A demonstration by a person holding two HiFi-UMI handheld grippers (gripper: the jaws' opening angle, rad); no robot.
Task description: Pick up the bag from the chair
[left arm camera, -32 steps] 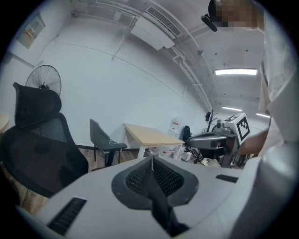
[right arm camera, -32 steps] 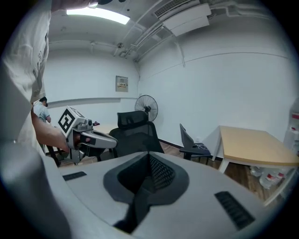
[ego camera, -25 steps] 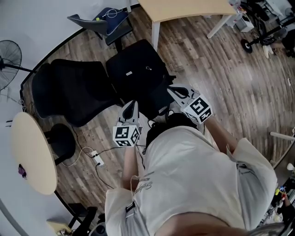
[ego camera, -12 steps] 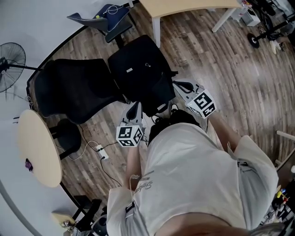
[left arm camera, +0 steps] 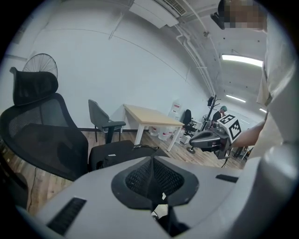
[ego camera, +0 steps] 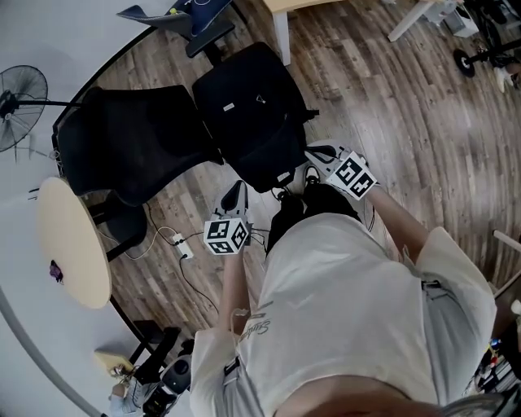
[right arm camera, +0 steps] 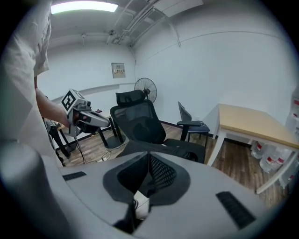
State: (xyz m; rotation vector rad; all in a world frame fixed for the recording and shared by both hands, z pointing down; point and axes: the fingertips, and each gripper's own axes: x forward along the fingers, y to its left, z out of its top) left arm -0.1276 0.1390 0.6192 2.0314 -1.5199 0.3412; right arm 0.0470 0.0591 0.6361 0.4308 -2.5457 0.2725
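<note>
A black bag (ego camera: 251,106) lies flat on the seat of a black office chair (ego camera: 134,151). The bag also shows in the left gripper view (left arm camera: 122,152) and in the right gripper view (right arm camera: 180,148). My left gripper (ego camera: 235,190) hangs over the floor just short of the seat's near edge, jaws shut and empty (left arm camera: 152,161). My right gripper (ego camera: 314,151) is at the bag's near right corner, apart from it, jaws shut and empty (right arm camera: 148,158). Each gripper shows in the other's view: the right gripper (left arm camera: 210,139) and the left gripper (right arm camera: 88,119).
A round pale table (ego camera: 73,252) stands at the left with a fan (ego camera: 20,102) behind it. A grey chair (ego camera: 191,16) and a wooden table's leg (ego camera: 283,32) stand beyond the bag. A power strip and cables (ego camera: 181,244) lie on the floor by my left gripper.
The chair and bag have slid up and slightly right in the head view. Both grippers stay shut, held close to the seat's near edge, with little movement relative to it.
</note>
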